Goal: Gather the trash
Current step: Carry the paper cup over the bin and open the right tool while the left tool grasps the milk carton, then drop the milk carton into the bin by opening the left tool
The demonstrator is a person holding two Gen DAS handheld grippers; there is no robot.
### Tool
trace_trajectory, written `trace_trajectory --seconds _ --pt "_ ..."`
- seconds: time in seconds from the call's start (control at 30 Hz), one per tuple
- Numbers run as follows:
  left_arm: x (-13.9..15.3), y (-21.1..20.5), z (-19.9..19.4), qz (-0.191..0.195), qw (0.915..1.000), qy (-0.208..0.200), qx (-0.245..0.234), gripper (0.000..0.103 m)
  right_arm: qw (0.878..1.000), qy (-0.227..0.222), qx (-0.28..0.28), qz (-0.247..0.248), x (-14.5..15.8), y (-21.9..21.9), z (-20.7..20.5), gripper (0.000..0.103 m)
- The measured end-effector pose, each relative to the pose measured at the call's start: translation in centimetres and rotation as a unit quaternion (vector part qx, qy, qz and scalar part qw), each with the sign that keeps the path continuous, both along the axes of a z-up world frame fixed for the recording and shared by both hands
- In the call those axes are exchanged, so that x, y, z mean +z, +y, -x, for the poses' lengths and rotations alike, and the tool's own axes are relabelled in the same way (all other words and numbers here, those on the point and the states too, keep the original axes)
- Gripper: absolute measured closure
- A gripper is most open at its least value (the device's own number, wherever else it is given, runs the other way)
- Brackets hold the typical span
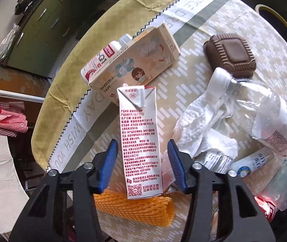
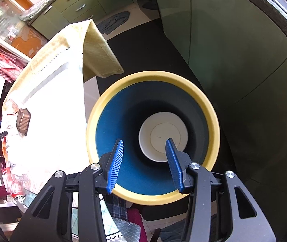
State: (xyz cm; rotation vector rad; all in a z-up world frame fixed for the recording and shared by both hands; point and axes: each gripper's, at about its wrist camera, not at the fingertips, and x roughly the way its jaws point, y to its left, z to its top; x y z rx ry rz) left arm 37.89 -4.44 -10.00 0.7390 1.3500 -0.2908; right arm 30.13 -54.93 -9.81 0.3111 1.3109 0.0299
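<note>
left claw (image 1: 142, 162) spread wide, straddling silver milk carton (image 1: 139, 141) lying on worktop (image 1: 183, 84); right claw (image 2: 144, 157) wide, empty, above yellow-rimmed bin (image 2: 211, 109).

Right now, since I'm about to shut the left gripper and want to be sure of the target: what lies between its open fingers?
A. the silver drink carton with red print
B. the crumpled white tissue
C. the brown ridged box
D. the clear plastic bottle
A: in the left wrist view the silver drink carton lies lengthwise between the spread blue pads of the left gripper, which do not touch it.
</note>
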Motion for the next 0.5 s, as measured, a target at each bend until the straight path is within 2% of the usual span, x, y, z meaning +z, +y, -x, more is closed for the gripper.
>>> trace_trajectory --seconds 0.07,0.13,0.27,0.43,0.5 --pt "-0.4 0.6 -0.1 -0.003 0.9999 -0.001 0.017 0.069 1.000 -0.003 0.006 0.001 0.4 0.3 0.4 0.058" --pt "0.0 0.9 -0.1 -0.001 0.9996 -0.008 0.028 0.069 1.000 -0.007 0.012 -0.004 1.0 0.5 1.1 0.058" --pt "3.2 0.1 0.4 0.020 0.9989 -0.038 0.019 0.070 1.000 -0.023 0.019 -0.010 2.1 1.0 2.1 0.058" --pt "9.0 -4.9 1.7 0.059 0.9951 -0.075 -0.028 0.070 0.999 -0.046 0.020 -0.014 4.0 1.0 4.1 0.058" --pt "11.0 -8.4 2.8 0.079 0.9917 -0.084 -0.058 0.070 0.998 -0.056 0.017 -0.018 4.7 0.6 5.1 0.058"
